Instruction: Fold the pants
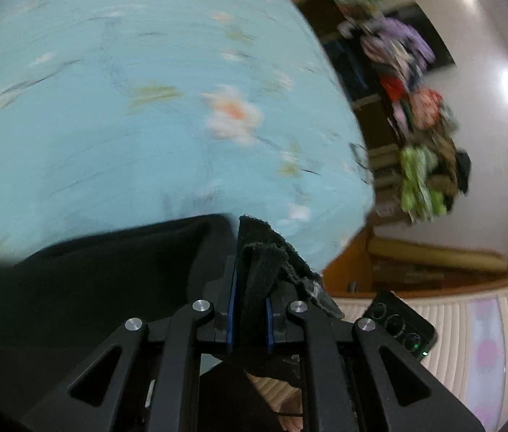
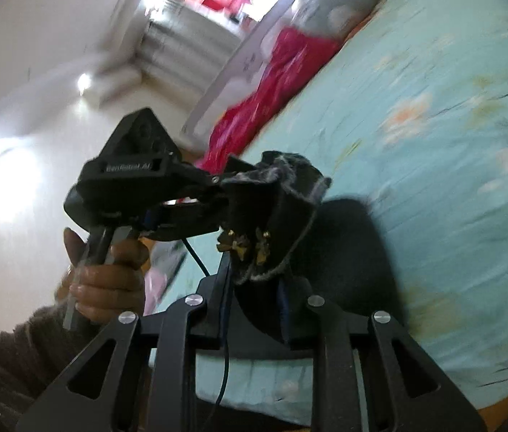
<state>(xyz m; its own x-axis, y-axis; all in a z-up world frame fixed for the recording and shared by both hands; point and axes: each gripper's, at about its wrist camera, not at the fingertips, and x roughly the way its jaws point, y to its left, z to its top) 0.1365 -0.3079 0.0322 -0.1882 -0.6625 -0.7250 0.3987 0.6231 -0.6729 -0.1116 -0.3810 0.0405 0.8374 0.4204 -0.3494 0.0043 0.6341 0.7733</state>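
The black pants (image 1: 74, 288) hang over a bed with a light blue flowered sheet (image 1: 146, 90). My left gripper (image 1: 250, 288) is shut on a thick folded edge of the black fabric, pinched between its blue pads. In the right wrist view my right gripper (image 2: 254, 288) is shut on the pants (image 2: 272, 208) near the waist, where brass fastenings show. A hand (image 2: 106, 270) holds the left gripper (image 2: 223, 194) close on the left, clamped on the same bunch of fabric. Both grippers hold the pants above the sheet (image 2: 434, 144).
A shelf piled with mixed clothes (image 1: 416, 115) stands beyond the bed's right edge. A black phone (image 1: 401, 327) lies on a white quilted mattress (image 1: 470, 324). Red fabric (image 2: 264, 100) and a grey cloth (image 2: 340, 3) lie along the bed's far side.
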